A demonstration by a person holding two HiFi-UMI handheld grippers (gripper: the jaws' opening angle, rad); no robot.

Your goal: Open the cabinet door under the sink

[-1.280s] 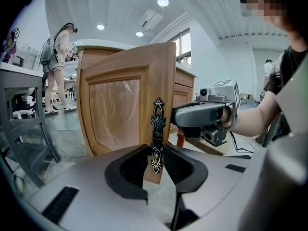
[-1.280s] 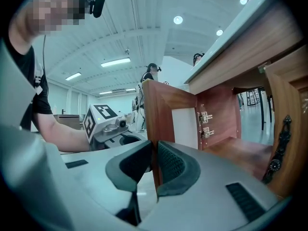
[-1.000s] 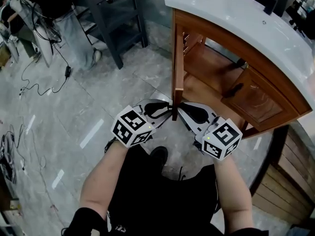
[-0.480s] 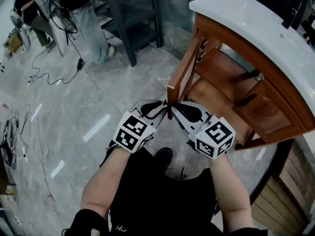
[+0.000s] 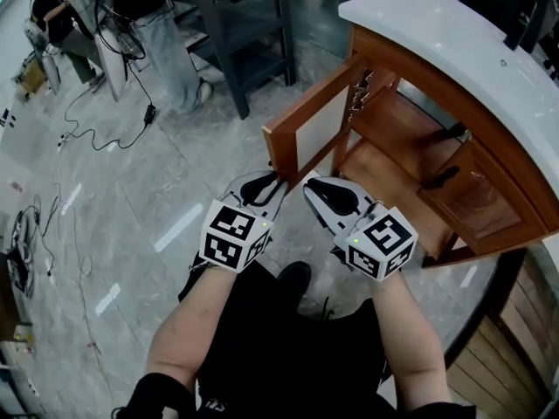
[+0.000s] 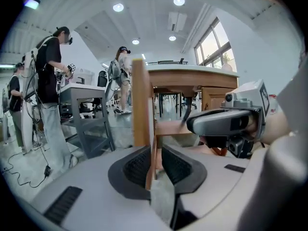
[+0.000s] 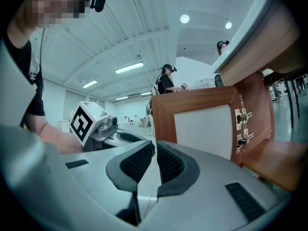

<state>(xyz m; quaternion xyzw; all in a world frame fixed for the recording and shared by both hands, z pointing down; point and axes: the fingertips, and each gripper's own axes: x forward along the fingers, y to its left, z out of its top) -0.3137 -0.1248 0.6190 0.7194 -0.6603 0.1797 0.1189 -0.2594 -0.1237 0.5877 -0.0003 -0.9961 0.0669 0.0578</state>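
A dark grey table [image 5: 236, 24] stands at the far edge of the grey tiled floor [image 5: 113, 225], with a person in grey trousers [image 5: 164, 46] just beside it. A black cable [image 5: 148, 112] trails over the tiles near the floor's left edge. Wooden boards [image 5: 515, 339] line its lower-right corner. Ceiling lights [image 6: 179, 1] glow overhead.

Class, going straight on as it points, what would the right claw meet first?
The right claw would probably meet the inner face of the open brown wooden cabinet door; depth is unclear.
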